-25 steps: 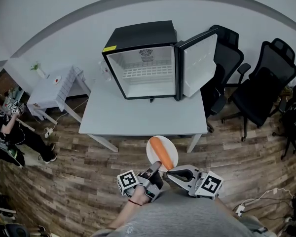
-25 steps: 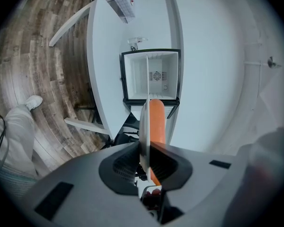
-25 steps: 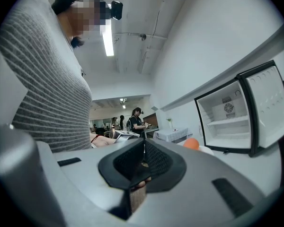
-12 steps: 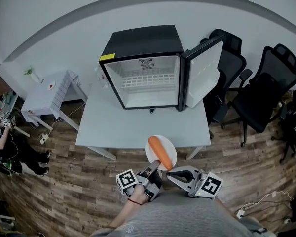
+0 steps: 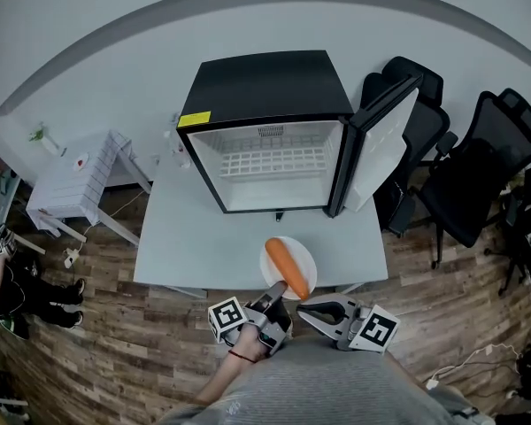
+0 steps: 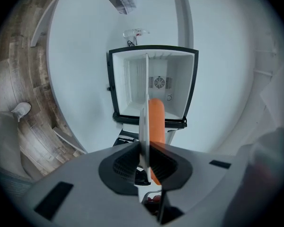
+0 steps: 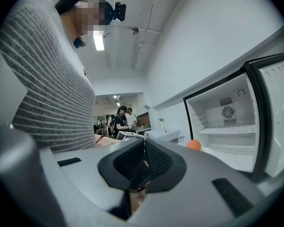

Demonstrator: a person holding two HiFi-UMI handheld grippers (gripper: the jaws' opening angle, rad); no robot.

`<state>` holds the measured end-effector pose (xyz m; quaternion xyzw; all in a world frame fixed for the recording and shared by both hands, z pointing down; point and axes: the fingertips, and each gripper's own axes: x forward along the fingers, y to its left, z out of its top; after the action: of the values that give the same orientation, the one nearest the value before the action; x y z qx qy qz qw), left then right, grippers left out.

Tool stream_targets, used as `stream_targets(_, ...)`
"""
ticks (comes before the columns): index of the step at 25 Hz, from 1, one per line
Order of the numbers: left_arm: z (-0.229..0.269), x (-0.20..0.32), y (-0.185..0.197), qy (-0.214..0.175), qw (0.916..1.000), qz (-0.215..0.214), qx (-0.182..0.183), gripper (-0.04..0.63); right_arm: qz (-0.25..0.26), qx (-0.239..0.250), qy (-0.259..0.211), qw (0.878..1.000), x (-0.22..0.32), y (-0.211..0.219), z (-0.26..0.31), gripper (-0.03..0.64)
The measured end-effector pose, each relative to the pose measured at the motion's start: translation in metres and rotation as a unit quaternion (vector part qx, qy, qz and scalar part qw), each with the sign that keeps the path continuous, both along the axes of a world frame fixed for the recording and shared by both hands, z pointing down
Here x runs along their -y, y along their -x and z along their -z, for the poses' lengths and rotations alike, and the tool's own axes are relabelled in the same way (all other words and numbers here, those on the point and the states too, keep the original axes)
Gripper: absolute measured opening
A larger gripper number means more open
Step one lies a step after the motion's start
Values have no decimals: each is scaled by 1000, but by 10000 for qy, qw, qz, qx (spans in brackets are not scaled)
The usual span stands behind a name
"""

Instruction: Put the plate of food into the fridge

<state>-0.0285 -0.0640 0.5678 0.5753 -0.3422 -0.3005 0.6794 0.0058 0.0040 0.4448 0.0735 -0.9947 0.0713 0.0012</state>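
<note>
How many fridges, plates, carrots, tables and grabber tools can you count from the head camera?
fridge: 1
plate: 1
carrot: 1
tables: 2, the grey table and the white side table
grippers: 2, the left gripper and the right gripper
Total: 7

Plate: near rim hidden under the left gripper, head view.
Orange food: only a tip clears the right gripper body.
Bystander: cut off at the left edge, head view.
</note>
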Motion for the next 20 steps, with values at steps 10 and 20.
stream_targets(10,0,62,45,-70,9999,-119,2,54,-268,95,-98,9995,53,42,0,14)
stream_targets(20,7,87,52,-37,9994,-182,-300,54,-385,106,24,9992,78,57,-5,14)
